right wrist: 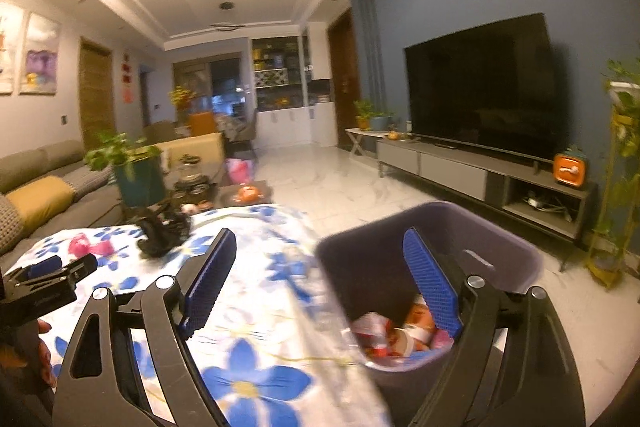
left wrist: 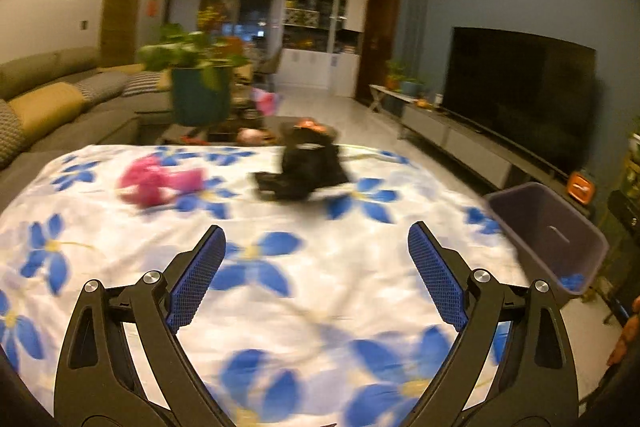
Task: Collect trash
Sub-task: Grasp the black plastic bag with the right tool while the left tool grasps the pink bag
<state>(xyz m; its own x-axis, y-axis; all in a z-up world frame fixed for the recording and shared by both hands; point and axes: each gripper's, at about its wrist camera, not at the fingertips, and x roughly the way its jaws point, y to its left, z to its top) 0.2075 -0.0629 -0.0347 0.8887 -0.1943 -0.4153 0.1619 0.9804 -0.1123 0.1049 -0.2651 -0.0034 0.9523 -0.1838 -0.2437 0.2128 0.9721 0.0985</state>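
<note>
In the left wrist view my left gripper (left wrist: 316, 239) is open and empty above the flowered tablecloth (left wrist: 304, 267). Ahead of it lie a crumpled pink piece of trash (left wrist: 156, 183) and a black object (left wrist: 308, 167), both blurred. The purple-grey bin (left wrist: 532, 219) stands off the table's right edge. In the right wrist view my right gripper (right wrist: 320, 239) is open with nothing held. Its right finger hangs over the bin (right wrist: 360, 267), which holds red and white wrappers (right wrist: 400, 335). The left gripper (right wrist: 68, 265) shows at the left, short of the pink trash (right wrist: 88, 247) and black object (right wrist: 164, 227).
Beyond the table are a potted plant in a teal pot (left wrist: 200, 95), a grey sofa with yellow cushions (left wrist: 44, 107) on the left, and a television (right wrist: 480, 87) on a low cabinet (right wrist: 480, 171) on the right. White marble floor (right wrist: 340, 187) lies between them.
</note>
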